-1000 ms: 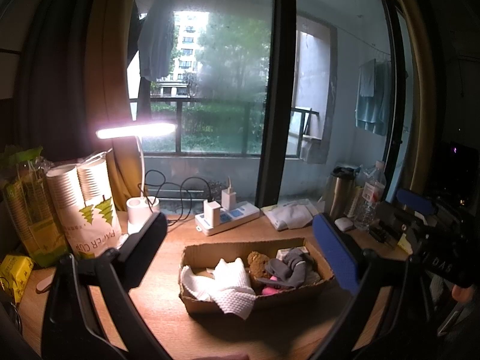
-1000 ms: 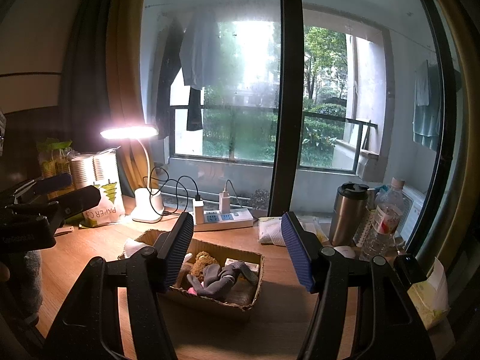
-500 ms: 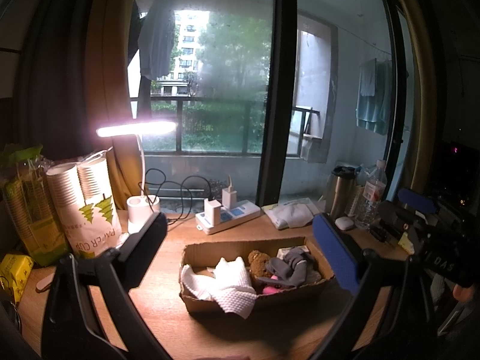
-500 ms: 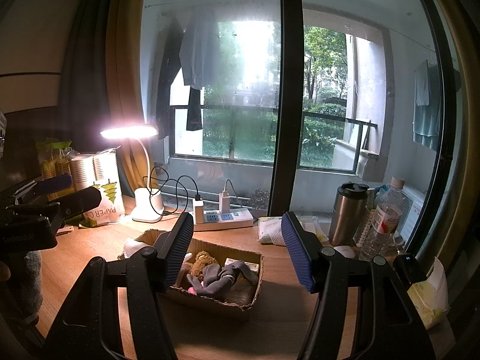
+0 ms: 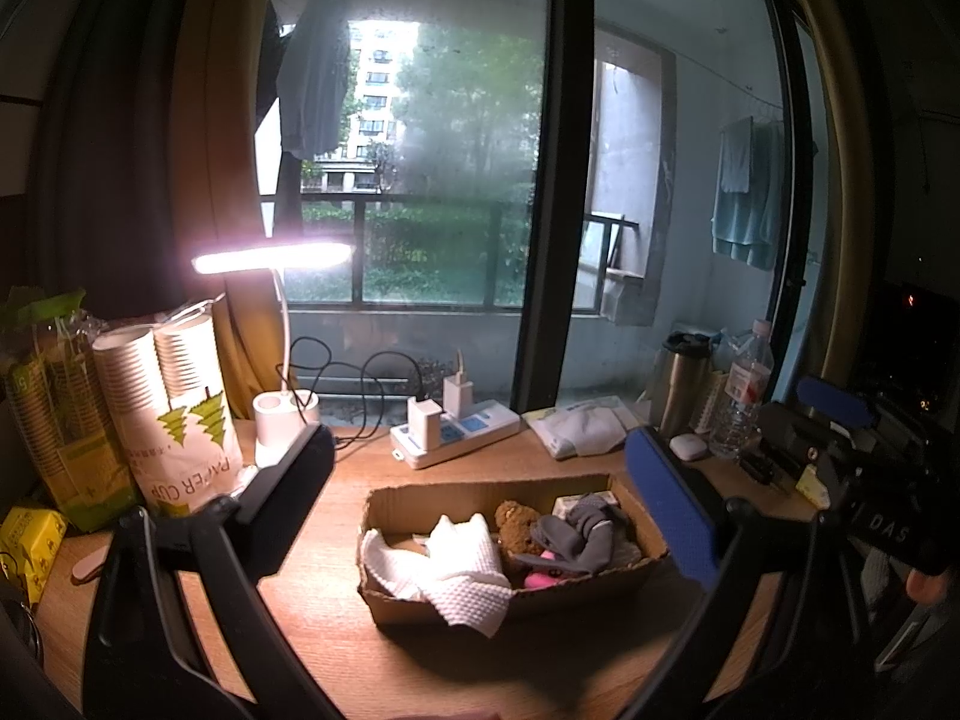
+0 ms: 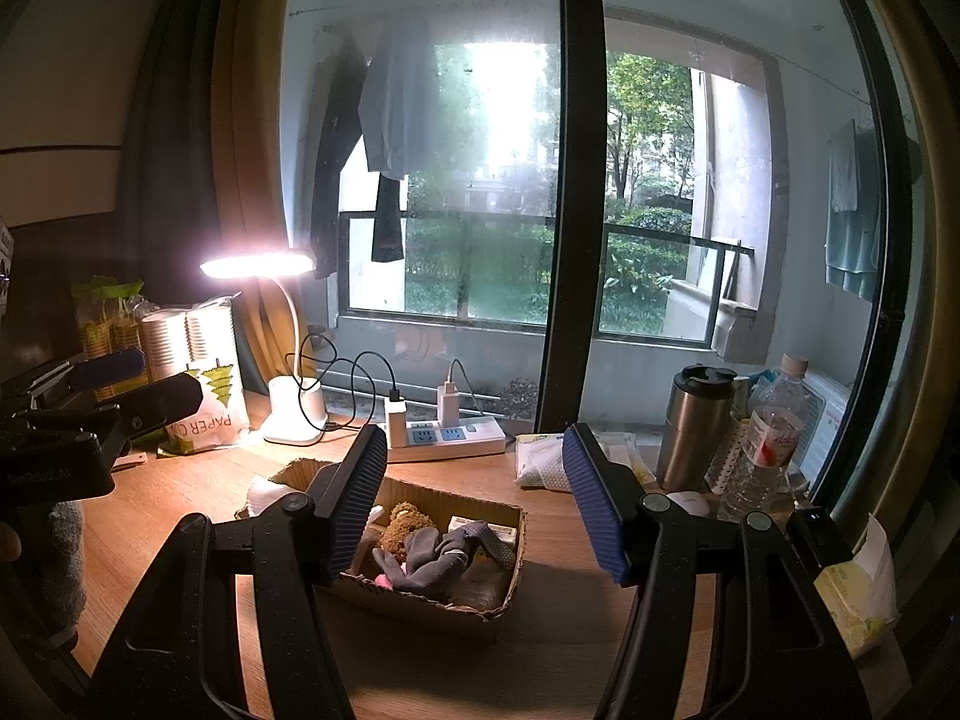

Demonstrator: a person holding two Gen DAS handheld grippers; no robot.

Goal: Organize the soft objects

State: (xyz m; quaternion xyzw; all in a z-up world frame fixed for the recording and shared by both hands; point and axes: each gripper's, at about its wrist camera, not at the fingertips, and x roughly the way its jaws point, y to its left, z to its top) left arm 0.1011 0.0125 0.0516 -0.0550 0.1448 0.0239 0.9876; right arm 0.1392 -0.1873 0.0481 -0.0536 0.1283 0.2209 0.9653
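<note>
Virtually nothing has shifted over the last second: left tool and right tool both hover released and empty above the counter. The cardboard box at 6 o'clock holds the white cloth, grey sock and, seemingly, a brown plush toy, so organizing looks finished or paused.

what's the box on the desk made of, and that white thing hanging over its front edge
The box looks like plain brown corrugated cardboard: matte, with ragged, torn-looking edges. The white piece seems to be soft waffle-textured cloth or thick paper towel; its dimpled weave and limp drape show, but which one is unclear.
</note>
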